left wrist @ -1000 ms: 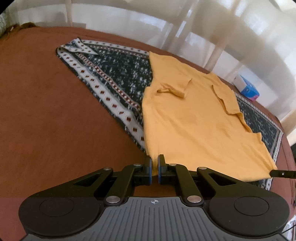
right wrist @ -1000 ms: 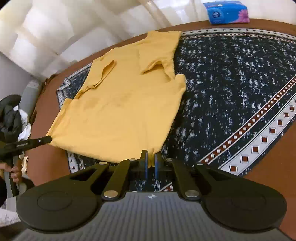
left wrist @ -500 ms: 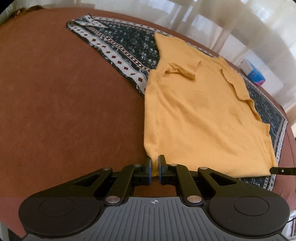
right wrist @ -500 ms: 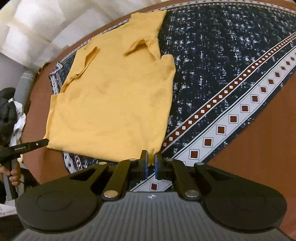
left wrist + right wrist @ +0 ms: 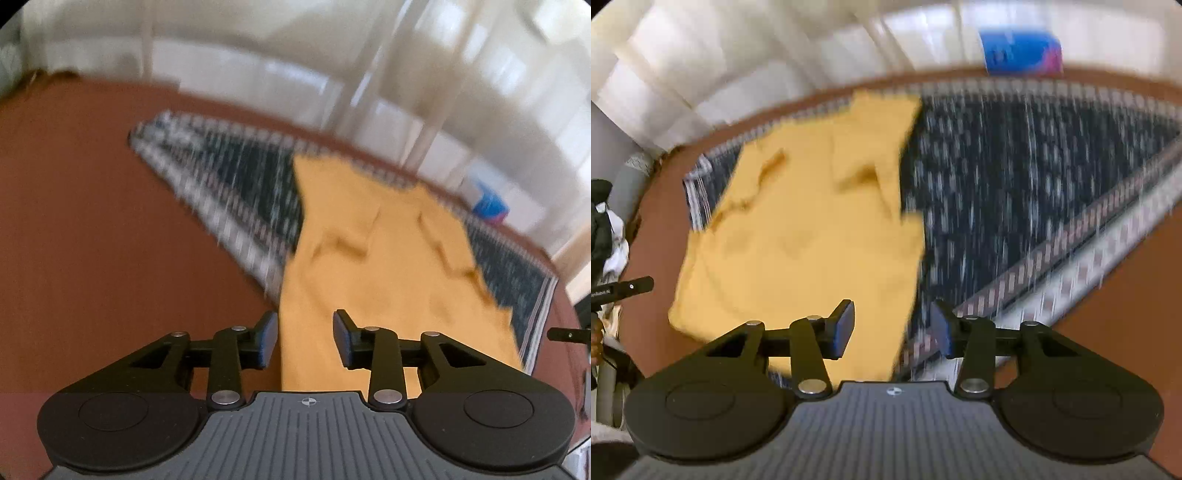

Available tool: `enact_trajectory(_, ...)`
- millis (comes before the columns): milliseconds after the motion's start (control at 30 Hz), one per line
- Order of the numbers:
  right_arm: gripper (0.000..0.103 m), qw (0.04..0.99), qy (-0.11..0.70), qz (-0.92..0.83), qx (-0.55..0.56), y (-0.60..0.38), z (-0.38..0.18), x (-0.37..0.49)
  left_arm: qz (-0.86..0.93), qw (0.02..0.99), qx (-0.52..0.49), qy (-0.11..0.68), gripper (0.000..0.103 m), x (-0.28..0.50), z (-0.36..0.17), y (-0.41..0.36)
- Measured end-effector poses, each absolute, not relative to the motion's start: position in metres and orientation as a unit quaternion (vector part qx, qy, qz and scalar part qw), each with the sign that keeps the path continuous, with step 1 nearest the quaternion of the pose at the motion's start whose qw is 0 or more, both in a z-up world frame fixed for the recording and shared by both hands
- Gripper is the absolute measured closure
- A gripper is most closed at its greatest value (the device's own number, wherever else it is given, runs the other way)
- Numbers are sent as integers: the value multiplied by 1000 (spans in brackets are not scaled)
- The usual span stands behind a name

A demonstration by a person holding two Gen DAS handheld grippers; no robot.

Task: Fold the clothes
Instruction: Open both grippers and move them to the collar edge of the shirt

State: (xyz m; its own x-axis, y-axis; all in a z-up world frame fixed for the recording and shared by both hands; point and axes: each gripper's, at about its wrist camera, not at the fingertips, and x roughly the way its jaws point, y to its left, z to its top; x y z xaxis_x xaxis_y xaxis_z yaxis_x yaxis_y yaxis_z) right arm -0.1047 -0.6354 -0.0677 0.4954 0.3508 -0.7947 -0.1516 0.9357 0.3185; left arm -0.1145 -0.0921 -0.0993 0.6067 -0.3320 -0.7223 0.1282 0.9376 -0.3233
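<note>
A yellow T-shirt (image 5: 373, 266) lies flat on a dark patterned cloth (image 5: 255, 184) over a brown surface; both sleeves are folded inward. My left gripper (image 5: 304, 341) is open, its jaws apart over the shirt's near left hem corner. In the right wrist view the same shirt (image 5: 812, 236) lies left of centre on the patterned cloth (image 5: 1015, 192). My right gripper (image 5: 892, 328) is open over the shirt's near right hem corner. Neither gripper holds anything. Both views are motion-blurred.
The brown surface (image 5: 92, 240) spreads to the left. A blue tissue pack (image 5: 1021, 51) sits at the far edge, also in the left wrist view (image 5: 489, 205). White curtains hang behind. The other gripper's tip (image 5: 628, 288) shows at the left.
Both grippers were shut on the shirt's hem corners and have opened, letting go. Both cameras are moving, blurring the views.
</note>
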Motion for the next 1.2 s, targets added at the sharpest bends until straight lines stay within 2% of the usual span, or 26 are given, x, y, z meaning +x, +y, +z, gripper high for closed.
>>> enact_trajectory(300, 45, 870, 448, 207, 9, -615, 10, 6, -189, 906, -9, 378, 40, -9, -44, -121)
enact_trajectory(400, 41, 872, 441, 213, 2, -603, 20, 47, -198, 904, 0, 379, 32, 32, -52, -130)
enact_trajectory(467, 39, 873, 439, 213, 4, -596, 17, 75, -203, 902, 3, 382, 30, 60, -60, -136)
enact_trajectory(767, 38, 859, 478, 179, 29, -575, -66, 148, -231, 874, 44, 425, 29, 141, -118, -171)
enact_trajectory(1200, 38, 830, 493, 254, 50, -567, -122, 224, -279, 847, 50, 450, 29, 204, -161, -203)
